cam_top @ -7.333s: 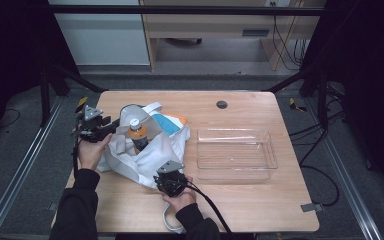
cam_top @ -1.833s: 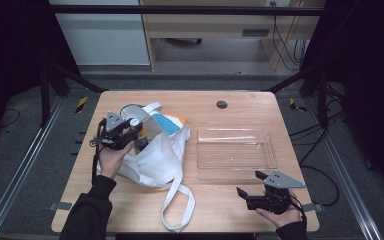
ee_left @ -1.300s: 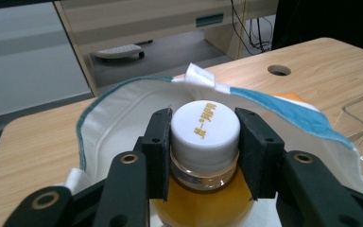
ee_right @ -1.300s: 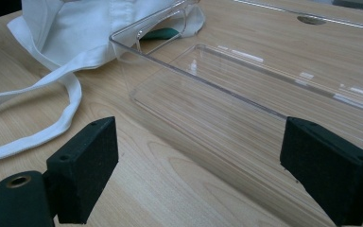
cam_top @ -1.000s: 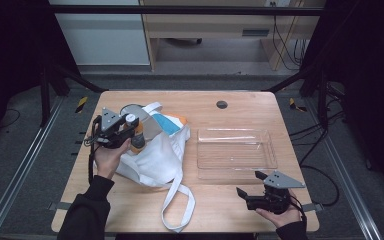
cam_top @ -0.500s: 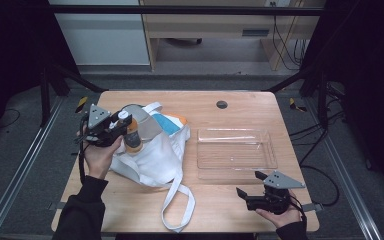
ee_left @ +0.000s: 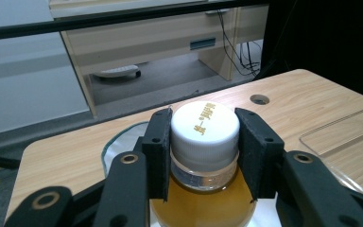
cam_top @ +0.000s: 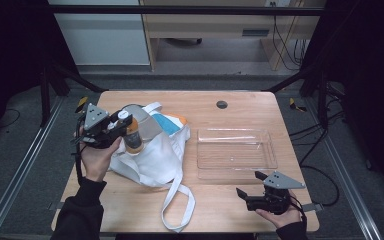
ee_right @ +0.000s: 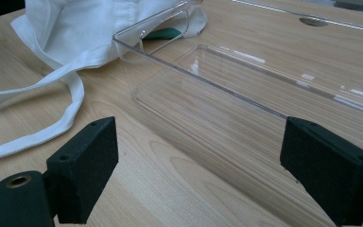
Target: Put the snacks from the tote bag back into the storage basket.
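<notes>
My left gripper [cam_top: 121, 121] is shut on the white cap of a bottle [cam_top: 132, 138] of amber liquid, which hangs above the white cloth bag [cam_top: 150, 155] at the table's left. The left gripper view has the cap [ee_left: 203, 126] pinched between both pads [ee_left: 159, 152], with amber liquid below it. A clear plastic tray [cam_top: 236, 152] lies empty at centre right. Near the front right edge my right gripper [cam_top: 246, 196] rests open, its pads [ee_right: 85, 165] wide apart and facing the tray [ee_right: 246, 118] and the bag's strap [ee_right: 52, 127].
A blue and orange packet [cam_top: 171, 123] and a grey-rimmed item [cam_top: 142, 120] poke from the bag's mouth. The bag's long strap [cam_top: 177, 205] loops toward the front edge. A round cable hole [cam_top: 222, 104] sits at the table's back. Shelving and cables stand beyond the table.
My left gripper has lifted the bottle up out of the bag and drawn it left. My right gripper, earlier at the bag's front, now rests at the front right corner.
</notes>
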`<control>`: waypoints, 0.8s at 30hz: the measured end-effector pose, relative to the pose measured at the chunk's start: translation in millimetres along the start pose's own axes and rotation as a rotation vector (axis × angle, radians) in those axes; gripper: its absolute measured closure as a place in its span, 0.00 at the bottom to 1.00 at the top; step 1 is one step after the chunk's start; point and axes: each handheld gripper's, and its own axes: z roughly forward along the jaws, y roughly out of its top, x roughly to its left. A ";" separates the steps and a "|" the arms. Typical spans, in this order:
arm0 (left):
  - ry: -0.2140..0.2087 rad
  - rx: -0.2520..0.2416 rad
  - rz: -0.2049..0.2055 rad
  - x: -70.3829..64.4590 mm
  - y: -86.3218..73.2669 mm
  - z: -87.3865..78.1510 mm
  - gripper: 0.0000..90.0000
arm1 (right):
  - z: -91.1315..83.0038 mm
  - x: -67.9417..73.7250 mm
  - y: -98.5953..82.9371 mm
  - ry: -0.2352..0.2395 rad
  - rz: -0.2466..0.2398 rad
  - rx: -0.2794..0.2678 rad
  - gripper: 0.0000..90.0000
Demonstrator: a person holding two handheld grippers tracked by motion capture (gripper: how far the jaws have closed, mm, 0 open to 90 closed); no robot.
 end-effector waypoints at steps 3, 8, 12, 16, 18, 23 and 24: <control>-0.010 -0.009 0.007 -4.7 3.2 -3.4 0.66 | 0.0 0.1 0.0 0.000 -0.001 -0.001 0.14; -0.027 -0.021 0.017 -13.5 7.8 -8.5 0.66 | 0.0 0.4 0.1 0.002 -0.001 0.000 0.14; -0.039 -0.029 0.026 -21.1 11.3 -12.9 0.66 | -0.2 0.6 0.1 0.002 0.001 -0.001 0.14; -0.062 -0.041 0.030 -28.6 13.8 -16.0 0.66 | -0.3 0.6 0.1 0.002 -0.001 -0.001 0.14; -0.072 -0.046 0.032 -31.8 14.7 -17.1 0.66 | -0.4 0.7 0.1 0.002 -0.002 -0.002 0.14; -0.084 -0.056 0.040 -41.1 17.7 -21.4 0.66 | -0.3 0.3 -0.3 0.002 -0.001 -0.001 0.14; -0.089 -0.059 0.041 -43.2 18.7 -22.5 0.66 | -0.3 0.3 -0.3 0.002 -0.001 -0.001 0.14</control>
